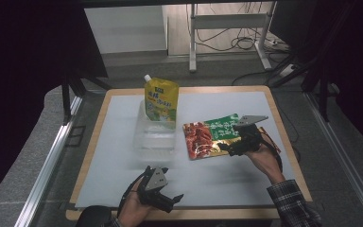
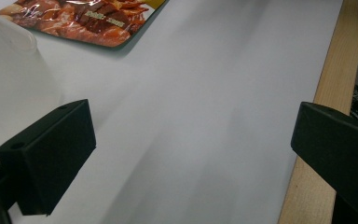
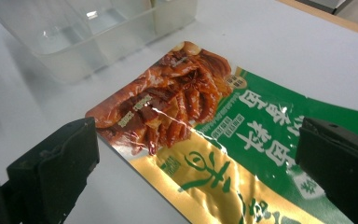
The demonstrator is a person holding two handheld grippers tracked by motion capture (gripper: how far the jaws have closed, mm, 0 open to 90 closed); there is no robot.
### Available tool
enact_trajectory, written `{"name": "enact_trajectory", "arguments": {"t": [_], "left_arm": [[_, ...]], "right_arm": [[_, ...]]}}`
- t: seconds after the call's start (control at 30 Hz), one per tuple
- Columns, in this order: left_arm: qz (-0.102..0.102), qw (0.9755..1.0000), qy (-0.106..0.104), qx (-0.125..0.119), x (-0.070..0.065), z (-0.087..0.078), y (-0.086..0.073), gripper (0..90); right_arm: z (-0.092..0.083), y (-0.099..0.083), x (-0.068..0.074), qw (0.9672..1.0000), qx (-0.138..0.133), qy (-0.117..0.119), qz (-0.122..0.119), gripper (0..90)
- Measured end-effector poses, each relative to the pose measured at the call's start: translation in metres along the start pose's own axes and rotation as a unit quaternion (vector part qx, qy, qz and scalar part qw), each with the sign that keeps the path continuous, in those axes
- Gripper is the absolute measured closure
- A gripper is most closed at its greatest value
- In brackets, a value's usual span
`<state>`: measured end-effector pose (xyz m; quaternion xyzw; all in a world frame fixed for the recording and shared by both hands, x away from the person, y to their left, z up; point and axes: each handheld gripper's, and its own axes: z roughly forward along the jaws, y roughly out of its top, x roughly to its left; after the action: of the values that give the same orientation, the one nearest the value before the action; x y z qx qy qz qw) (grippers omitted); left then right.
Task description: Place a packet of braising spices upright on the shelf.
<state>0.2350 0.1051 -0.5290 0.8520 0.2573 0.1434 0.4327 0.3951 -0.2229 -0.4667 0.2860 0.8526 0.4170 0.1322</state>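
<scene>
Snack packet [image 1: 212,135] lies flat on the worktop [image 1: 227,182], right of the clear tub [image 1: 155,135]. Your right tongs [image 3: 200,158] hover spread over it; your left tongs [image 2: 191,158] sit spread at the near edge.

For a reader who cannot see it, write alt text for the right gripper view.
The right claw hovers open over a flat green, gold and red snack packet on a white table. A clear plastic tub sits beyond the packet.
</scene>
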Motion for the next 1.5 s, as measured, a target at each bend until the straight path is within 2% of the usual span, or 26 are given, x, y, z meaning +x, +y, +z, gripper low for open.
{"name": "enact_trajectory", "arguments": {"t": [0.27,0.4,0.6,0.87,1.0,1.17,1.5], "left_arm": [[0.0,1.0,-0.001,0.001,0.0,0.0,0.0,0.0],[0.002,1.0,-0.002,0.003,-0.001,0.001,0.0,0.0],[0.004,1.0,-0.003,0.005,-0.001,0.002,0.0,0.0],[0.004,1.0,-0.005,0.006,-0.002,0.003,0.0,0.0],[0.006,0.9999,-0.006,0.007,-0.002,0.003,0.0,0.0],[0.008,0.9999,-0.004,0.008,-0.002,0.003,0.0,0.0],[0.009,0.9999,-0.006,0.009,-0.003,0.004,0.0,0.0]], "right_arm": [[-0.005,-0.014,-0.005,0.9997,0.009,-0.022,0.01,0.0],[-0.007,-0.026,-0.01,0.999,0.019,-0.03,0.028,0.0],[-0.01,-0.037,-0.015,0.9979,0.031,-0.045,0.036,0.0],[-0.009,-0.049,-0.02,0.9958,0.047,-0.05,0.061,0.0],[-0.008,-0.054,-0.022,0.9949,0.055,-0.055,0.066,0.0],[-0.005,-0.061,-0.025,0.9926,0.07,-0.054,0.083,0.0],[0.001,-0.067,-0.029,0.9911,0.085,-0.051,0.089,0.0]]}}
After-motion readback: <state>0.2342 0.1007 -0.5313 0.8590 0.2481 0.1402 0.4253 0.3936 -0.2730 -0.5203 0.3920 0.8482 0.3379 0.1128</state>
